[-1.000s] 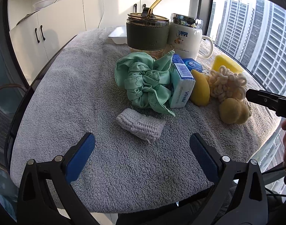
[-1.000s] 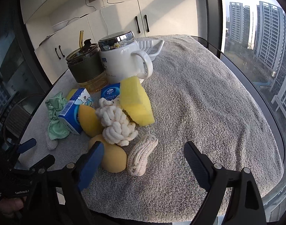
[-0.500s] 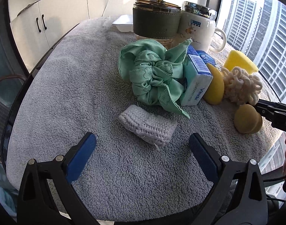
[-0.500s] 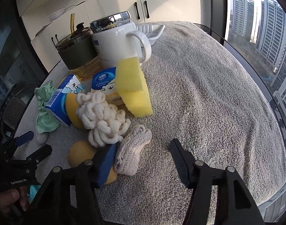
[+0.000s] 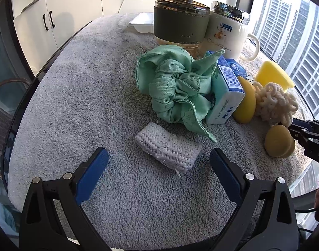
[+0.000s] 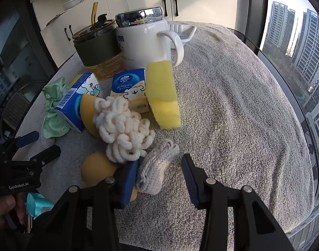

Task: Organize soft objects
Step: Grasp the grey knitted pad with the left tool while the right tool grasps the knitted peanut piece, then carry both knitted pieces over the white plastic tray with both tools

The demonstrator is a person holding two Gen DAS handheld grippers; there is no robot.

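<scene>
A white woven pad [image 5: 167, 152] lies flat on the grey towel [image 5: 75, 104], between the wide-apart fingers of my left gripper [image 5: 158, 154], which is open and not touching it. Behind the pad lie a green scrunchie [image 5: 176, 92], a blue tissue pack [image 5: 226, 96], a cream rope ball [image 6: 121, 129], a yellow sponge block [image 6: 162, 96] and a round yellow sponge [image 6: 96, 167]. My right gripper [image 6: 159, 171] is closing around a grey-white knitted roll [image 6: 157, 167]. Its left pad touches the roll, and its right pad stands a little apart.
At the back stand a green-sleeved glass tumbler [image 5: 180, 25] with a straw, a white lidded mug [image 5: 226, 35] and a white tray [image 5: 142, 23]. A second tissue pack [image 6: 128, 87] leans by the sponge block. The table ends at a window on the right.
The right jaws have narrowed from wide open to close around the knitted roll. Both grippers have moved in nearer to their objects, and the left one now straddles the woven pad.
</scene>
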